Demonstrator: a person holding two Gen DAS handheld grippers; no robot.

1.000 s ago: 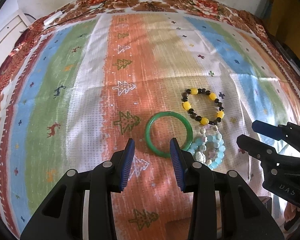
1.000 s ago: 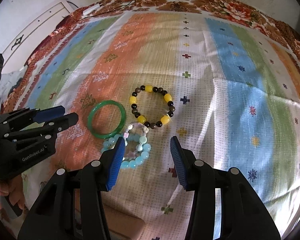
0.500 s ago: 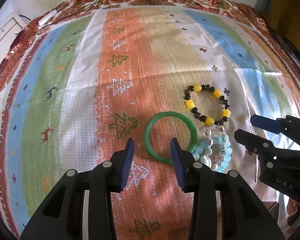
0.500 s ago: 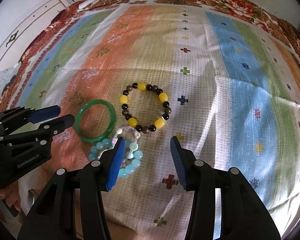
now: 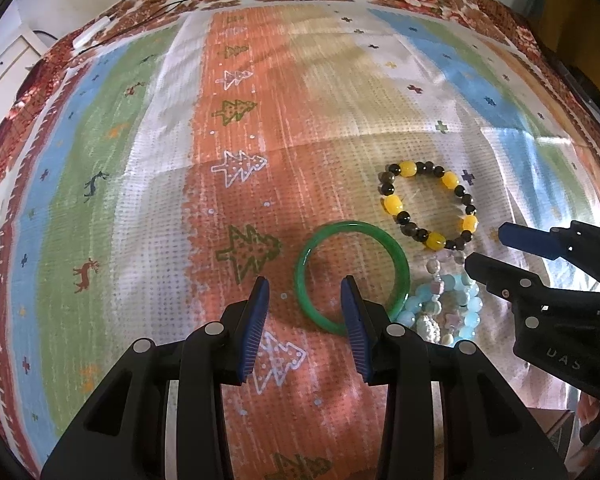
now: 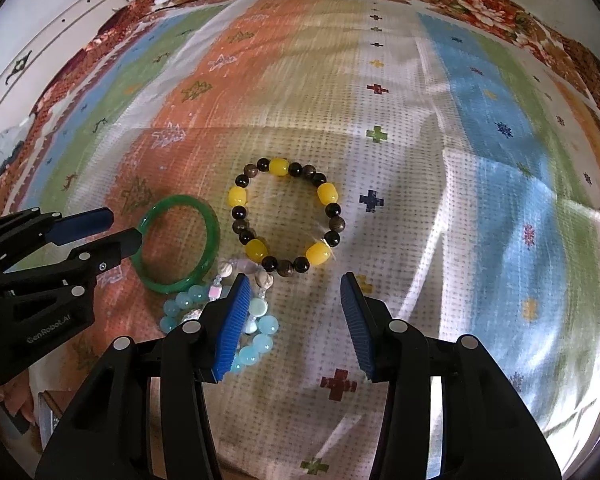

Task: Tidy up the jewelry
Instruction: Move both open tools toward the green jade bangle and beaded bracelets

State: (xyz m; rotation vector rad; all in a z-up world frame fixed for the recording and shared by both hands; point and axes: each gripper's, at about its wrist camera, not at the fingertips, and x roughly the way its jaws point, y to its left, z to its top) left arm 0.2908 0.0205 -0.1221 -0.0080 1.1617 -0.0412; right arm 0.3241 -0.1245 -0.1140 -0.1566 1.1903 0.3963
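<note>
On the striped, patterned cloth (image 5: 148, 208) covering the table, three bracelets lie flat in a tight cluster, each a closed ring with no marked long axis. A green bangle (image 5: 352, 276) lies at the left of the cluster, smooth, glossy and translucent. A beaded bracelet (image 6: 286, 218) of dark round beads alternating with larger yellow barrel beads lies beyond and to the right of the bangle, apart from it by a narrow gap. A pale blue beaded bracelet (image 6: 256, 328), mixed with whitish and pink beads, lies nearest the cameras, touching the rim of the bangle. The left gripper (image 5: 304, 316) points steeply down with its jaws partly apart and nothing clamped; in the left wrist view its right finger overlaps the near rim of the bangle, and contact cannot be confirmed. The right gripper (image 6: 294, 316) also points steeply down, jaws somewhat wider apart and empty; its left finger overlaps the pale blue bracelet in the right wrist view.
</note>
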